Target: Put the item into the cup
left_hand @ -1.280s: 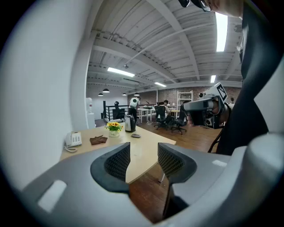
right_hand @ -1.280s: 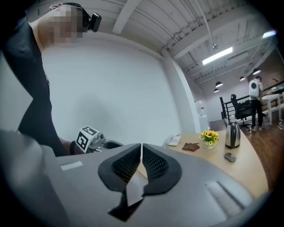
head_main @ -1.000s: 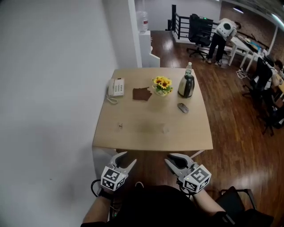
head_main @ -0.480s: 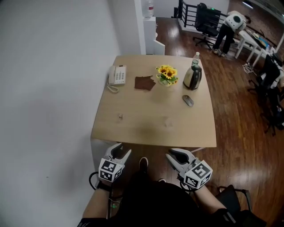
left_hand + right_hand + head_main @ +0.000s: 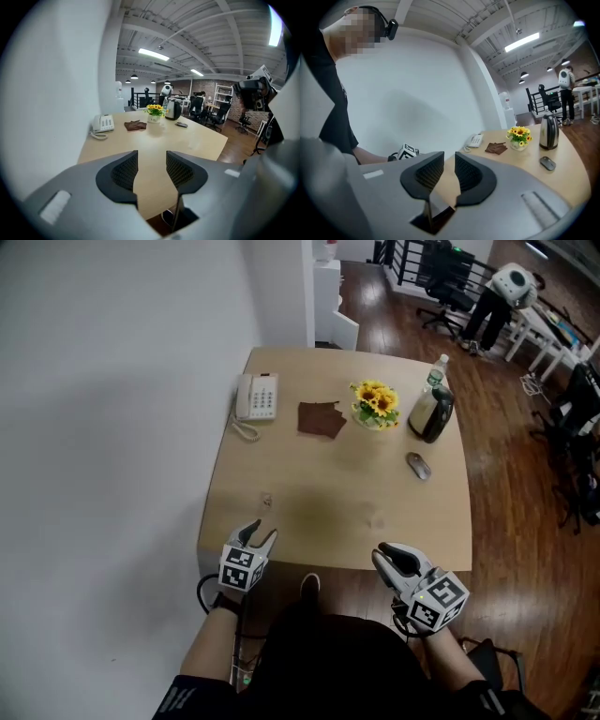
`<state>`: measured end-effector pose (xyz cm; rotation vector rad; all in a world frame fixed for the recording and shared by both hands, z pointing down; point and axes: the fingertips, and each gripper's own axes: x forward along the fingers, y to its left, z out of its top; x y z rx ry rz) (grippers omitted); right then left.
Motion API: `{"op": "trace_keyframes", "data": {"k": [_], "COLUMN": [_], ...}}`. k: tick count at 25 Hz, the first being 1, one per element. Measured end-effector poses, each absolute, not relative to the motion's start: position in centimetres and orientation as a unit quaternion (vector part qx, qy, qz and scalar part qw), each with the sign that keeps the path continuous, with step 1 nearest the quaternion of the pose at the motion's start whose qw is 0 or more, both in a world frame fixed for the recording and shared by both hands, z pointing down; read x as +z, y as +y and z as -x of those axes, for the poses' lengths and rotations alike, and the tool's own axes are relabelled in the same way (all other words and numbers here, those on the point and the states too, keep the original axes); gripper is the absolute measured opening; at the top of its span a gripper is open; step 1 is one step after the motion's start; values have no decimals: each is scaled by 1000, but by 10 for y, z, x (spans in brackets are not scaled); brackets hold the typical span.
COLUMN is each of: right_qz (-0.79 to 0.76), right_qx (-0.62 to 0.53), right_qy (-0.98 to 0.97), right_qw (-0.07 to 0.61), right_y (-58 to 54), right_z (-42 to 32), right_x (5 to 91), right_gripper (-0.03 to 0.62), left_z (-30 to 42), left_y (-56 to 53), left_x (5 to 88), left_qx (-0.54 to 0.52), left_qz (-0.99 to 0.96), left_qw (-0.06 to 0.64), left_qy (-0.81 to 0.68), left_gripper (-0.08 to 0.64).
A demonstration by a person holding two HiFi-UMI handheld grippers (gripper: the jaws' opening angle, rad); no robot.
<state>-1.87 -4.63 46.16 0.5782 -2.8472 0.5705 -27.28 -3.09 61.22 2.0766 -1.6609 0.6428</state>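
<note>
item (image 5: 266,499) on table (image 5: 319,474); axis too small to tell

The table's (image 5: 309,526) near half is passable around a small item (image 5: 266,499); phone (image 5: 257,396), cloth (image 5: 322,418), flowers (image 5: 375,401), kettle (image 5: 431,414) and mouse (image 5: 418,465) crowd the far half.

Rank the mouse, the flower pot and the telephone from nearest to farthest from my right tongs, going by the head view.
1. Mouse: on the right side of the table, closest to the right tongs.
2. Flower pot: farther back, near the middle of the far edge.
3. Telephone: far left corner, by the wall.
</note>
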Motion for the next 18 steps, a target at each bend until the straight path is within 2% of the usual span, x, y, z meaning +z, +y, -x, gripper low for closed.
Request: {"op": "trace_keyframes", "data": {"k": [8, 18], "right_qz": [-224, -225], "right_qx": [208, 228], "right_qy": [-947, -941], "right_qw": [102, 112], "right_y": [-103, -127], "right_z": [71, 92], "right_x": [474, 486], "right_gripper": [83, 83], "left_z": [318, 339], "left_y": [-103, -136], "left_x": [680, 748], "left_qx": [312, 355], "left_qz": [-744, -720], "left_qw": [214, 284], "left_qy": [-551, -524], "left_gripper": [178, 130]}}
